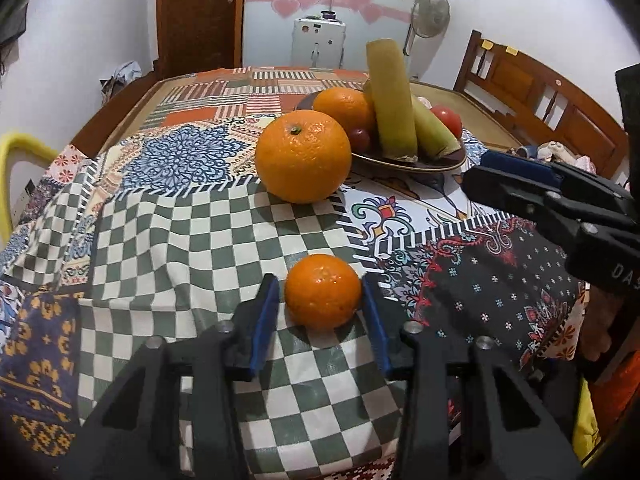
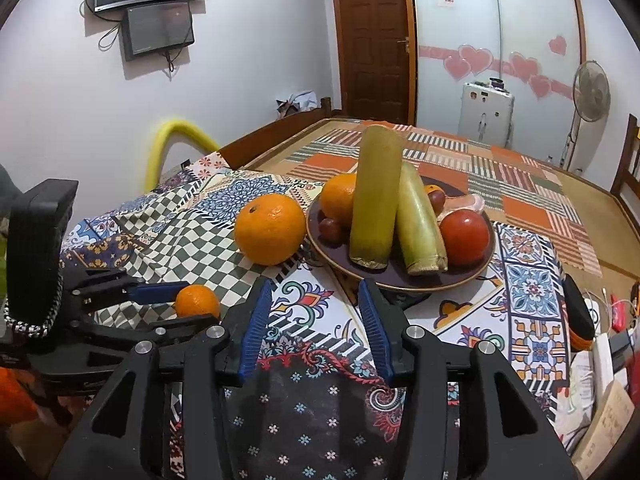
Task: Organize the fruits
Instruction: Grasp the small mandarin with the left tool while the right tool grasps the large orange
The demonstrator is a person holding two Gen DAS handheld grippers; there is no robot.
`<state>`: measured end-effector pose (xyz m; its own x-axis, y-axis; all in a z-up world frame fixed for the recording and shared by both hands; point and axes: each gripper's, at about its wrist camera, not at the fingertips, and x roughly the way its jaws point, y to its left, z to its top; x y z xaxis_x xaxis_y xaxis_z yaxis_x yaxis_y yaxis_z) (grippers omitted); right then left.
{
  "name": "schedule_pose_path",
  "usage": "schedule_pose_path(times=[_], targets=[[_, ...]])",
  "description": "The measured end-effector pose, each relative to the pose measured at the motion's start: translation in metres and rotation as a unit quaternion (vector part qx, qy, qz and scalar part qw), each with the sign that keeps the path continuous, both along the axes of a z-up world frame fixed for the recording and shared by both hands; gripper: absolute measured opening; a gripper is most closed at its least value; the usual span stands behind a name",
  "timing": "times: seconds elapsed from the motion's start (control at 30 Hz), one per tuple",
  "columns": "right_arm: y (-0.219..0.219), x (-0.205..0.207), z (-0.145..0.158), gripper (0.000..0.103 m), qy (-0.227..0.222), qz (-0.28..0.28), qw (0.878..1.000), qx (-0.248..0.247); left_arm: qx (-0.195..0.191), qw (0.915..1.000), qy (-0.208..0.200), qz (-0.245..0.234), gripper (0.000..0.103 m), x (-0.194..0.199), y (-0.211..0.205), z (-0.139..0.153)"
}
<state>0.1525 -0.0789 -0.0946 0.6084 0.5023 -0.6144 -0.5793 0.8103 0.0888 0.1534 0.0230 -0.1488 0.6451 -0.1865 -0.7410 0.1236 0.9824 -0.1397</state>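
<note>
The left tool [image 1: 322,296] is open. A small orange [image 1: 322,291] sits between its two blue pads [image 1: 264,320] on the green and white checked part of the cloth [image 1: 160,240]. There is a small gap on each side of the fruit, so the pads are close but do not squeeze it.

A big orange [image 1: 303,158] rests on the cloth farther back, just beside the dark plate [image 1: 448,162]. On the plate are another orange [image 1: 345,106], two long yellow-green fruits [image 1: 392,104] that lean against each other, a red tomato [image 1: 448,118] and a little dark red fruit [image 1: 359,138].

The right tool [image 2: 316,312] is open too, and nothing is between its pads. It hangs over the flowery part of the cloth, near the front of the plate [image 2: 400,282]. The left tool [image 2: 160,300] shows at its left side, with the small orange [image 2: 197,301] in it.
</note>
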Motion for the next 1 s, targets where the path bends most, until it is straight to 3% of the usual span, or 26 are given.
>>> schedule_pose_path(times=[0.33, 0.53, 0.83, 1.0], targets=[[0.024, 0.009, -0.004, 0.042, 0.005, 0.022, 1.0, -0.013, 0.009, 0.9995, -0.03, 0.004, 0.037, -0.01, 0.015, 0.008], [0.048, 0.018, 0.004, 0.057, -0.008, 0.039, 0.999, -0.026, 0.023, 0.9973, -0.06, 0.033, 0.037, -0.017, 0.041, 0.025], [0.086, 0.033, -0.006, 0.057, -0.008, 0.057, 0.996, -0.075, 0.013, 0.9962, -0.07, 0.05, 0.037, -0.019, 0.066, 0.03], [0.096, 0.036, -0.011, 0.071, -0.019, 0.051, 0.994, -0.096, 0.01, 0.996, -0.075, 0.048, 0.037, -0.021, 0.068, 0.029]])
